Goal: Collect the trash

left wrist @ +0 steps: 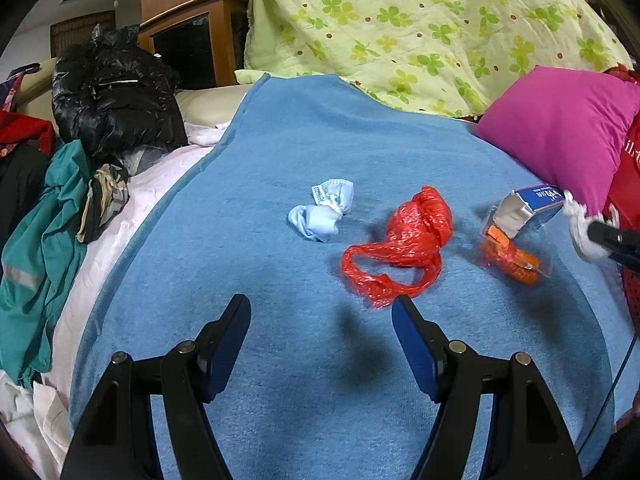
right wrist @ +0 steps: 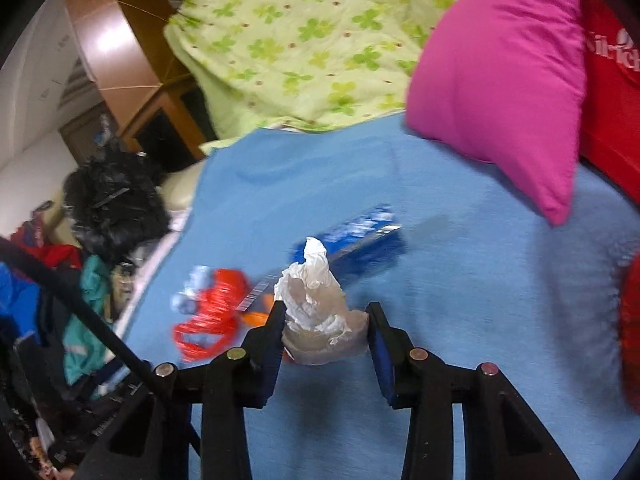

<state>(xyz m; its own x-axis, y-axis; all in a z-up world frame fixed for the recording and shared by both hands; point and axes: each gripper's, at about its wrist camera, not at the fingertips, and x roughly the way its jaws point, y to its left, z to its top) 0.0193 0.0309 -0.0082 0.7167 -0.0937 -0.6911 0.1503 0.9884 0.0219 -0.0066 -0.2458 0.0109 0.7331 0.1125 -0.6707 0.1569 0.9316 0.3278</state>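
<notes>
Four pieces of trash lay on the blue blanket (left wrist: 320, 152), plus a fifth in the right gripper. Counted in the left wrist view: one crumpled pale-blue wad (left wrist: 323, 210) at centre, one red plastic bag (left wrist: 400, 246) just right of it, one orange-filled clear packet (left wrist: 512, 256) further right, and one blue and white carton (left wrist: 528, 206) touching the packet's far side.

Left gripper (left wrist: 322, 306) hovered over the blanket near the viewer, jaws spread wide with nothing between them; the right fingertip (left wrist: 402, 304) sat just beside the bag's near edge.

Right gripper (right wrist: 326, 310) had a crumpled white tissue (right wrist: 314, 300) between its jaws, which stood partly open; the left pad touched the tissue, and contact on the right pad could not be judged.

Only the left wrist view showed the packet clearly and the right gripper's tip with the tissue (left wrist: 580, 232) entering at far right. The right wrist view was motion-blurred: bag (right wrist: 212, 312), wad (right wrist: 192, 288) and carton (right wrist: 356, 236) read as smears.

One magenta pillow (left wrist: 560, 136) sat at the blanket's far right, one green clover-print quilt (left wrist: 420, 28) at the far side. At left: one black puffy jacket (left wrist: 116, 96), a teal garment (left wrist: 44, 248), and a wooden cabinet (left wrist: 192, 36) beyond.
</notes>
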